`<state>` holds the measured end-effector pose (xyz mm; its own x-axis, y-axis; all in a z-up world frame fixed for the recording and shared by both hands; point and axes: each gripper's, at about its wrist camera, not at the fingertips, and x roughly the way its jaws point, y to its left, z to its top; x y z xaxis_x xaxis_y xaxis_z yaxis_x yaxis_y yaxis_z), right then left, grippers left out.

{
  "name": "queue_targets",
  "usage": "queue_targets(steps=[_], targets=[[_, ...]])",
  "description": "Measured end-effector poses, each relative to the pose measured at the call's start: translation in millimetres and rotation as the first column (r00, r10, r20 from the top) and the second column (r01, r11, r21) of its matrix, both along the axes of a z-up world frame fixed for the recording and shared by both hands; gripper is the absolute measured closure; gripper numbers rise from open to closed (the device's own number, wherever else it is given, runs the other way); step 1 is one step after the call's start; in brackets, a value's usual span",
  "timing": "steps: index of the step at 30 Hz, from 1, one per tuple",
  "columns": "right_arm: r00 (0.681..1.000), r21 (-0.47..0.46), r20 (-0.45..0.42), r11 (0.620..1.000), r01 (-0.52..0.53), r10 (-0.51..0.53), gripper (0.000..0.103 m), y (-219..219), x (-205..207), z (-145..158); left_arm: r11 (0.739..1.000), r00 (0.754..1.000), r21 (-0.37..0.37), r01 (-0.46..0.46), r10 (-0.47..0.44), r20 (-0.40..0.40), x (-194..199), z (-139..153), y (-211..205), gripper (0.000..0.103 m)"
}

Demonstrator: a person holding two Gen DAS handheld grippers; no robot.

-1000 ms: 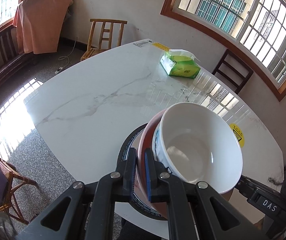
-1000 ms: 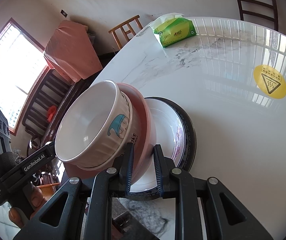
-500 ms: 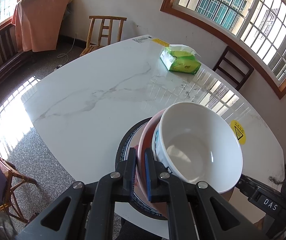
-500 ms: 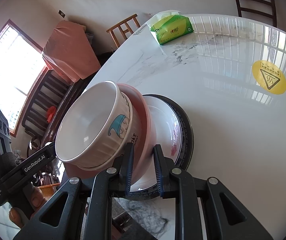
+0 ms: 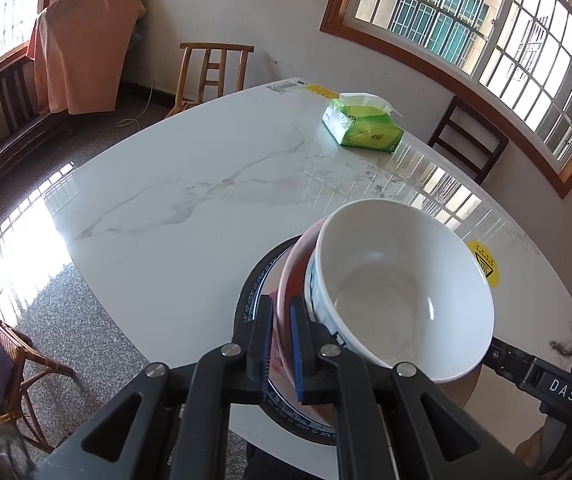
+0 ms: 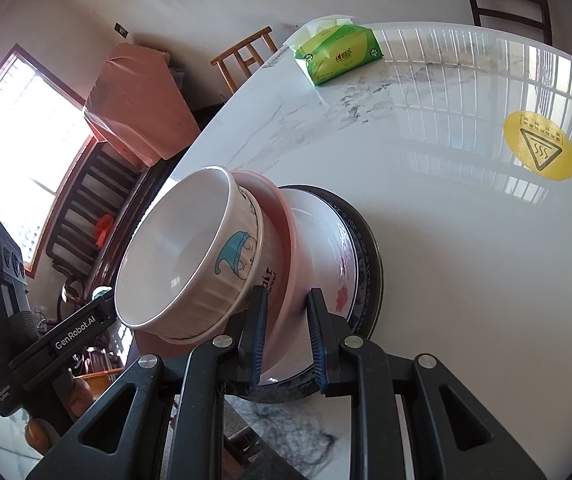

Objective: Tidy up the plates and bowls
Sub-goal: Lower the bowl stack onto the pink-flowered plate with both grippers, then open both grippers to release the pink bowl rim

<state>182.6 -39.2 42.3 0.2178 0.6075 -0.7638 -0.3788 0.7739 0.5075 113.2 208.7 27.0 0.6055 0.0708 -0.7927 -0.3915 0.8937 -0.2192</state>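
Observation:
A white bowl (image 5: pixel 401 288) with a blue cartoon print (image 6: pixel 190 256) sits in a pink plate (image 5: pixel 291 276), which shows in the right wrist view too (image 6: pixel 282 240). Under them lies a white plate with a dark blue patterned rim (image 6: pixel 361 256), at the near edge of the marble table (image 5: pixel 206 200). My left gripper (image 5: pixel 282 340) is shut on the pink plate's rim. My right gripper (image 6: pixel 286 332) grips the stack's opposite rim, its jaws around the pink plate and the white plate. The stack stands tilted.
A green tissue pack (image 5: pixel 361 128) lies at the table's far side, seen also from the right wrist (image 6: pixel 337 54). A yellow warning sticker (image 6: pixel 539 146) is on the table to the right. Wooden chairs (image 5: pixel 210 72) stand around the table.
Both views show the table a little farther ahead and lower. The stack stays held between both grippers, with the same tilt.

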Motion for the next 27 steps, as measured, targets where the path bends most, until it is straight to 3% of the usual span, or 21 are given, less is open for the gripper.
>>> queue_targets(steps=[4, 9, 13, 17, 22, 24, 27], targets=[[1.000, 0.048, -0.012, 0.999, 0.017, -0.016, 0.081, -5, 1, -4, 1.000, 0.999, -0.025, -0.008, 0.009, 0.046, -6, -2, 7, 0.085], [0.998, 0.098, -0.027, 0.994, 0.051, -0.048, 0.077, -11, 1, -9, 0.998, 0.996, -0.056, -0.025, 0.030, 0.082, -13, -8, 18, 0.064], [0.997, 0.104, -0.018, 0.991, 0.083, -0.081, 0.068, -18, -1, -10, 0.995, 0.993, -0.104, -0.006, 0.019, 0.121, -23, -12, 24, 0.063], [0.995, 0.147, -0.009, 0.984, 0.098, -0.098, 0.053, -28, -4, -8, 0.997, 0.990, -0.073, 0.009, 0.001, 0.141, -28, -10, 19, 0.063], [0.992, 0.131, 0.076, 0.987, 0.090, -0.101, 0.050, -30, -13, 6, 1.000, 0.977, -0.002, -0.001, 0.002, 0.211, -48, 1, 14, 0.062], [0.988, 0.120, 0.124, 0.989, 0.081, -0.096, 0.050, -31, -21, 12, 1.000, 0.975, 0.028, 0.004, -0.010, 0.224, -50, 4, 11, 0.047], [0.975, 0.108, 0.203, 0.992, 0.072, -0.092, 0.040, -33, -36, 21, 0.998, 0.975, -0.030, 0.053, -0.045, 0.219, -47, 4, 14, 0.046]])
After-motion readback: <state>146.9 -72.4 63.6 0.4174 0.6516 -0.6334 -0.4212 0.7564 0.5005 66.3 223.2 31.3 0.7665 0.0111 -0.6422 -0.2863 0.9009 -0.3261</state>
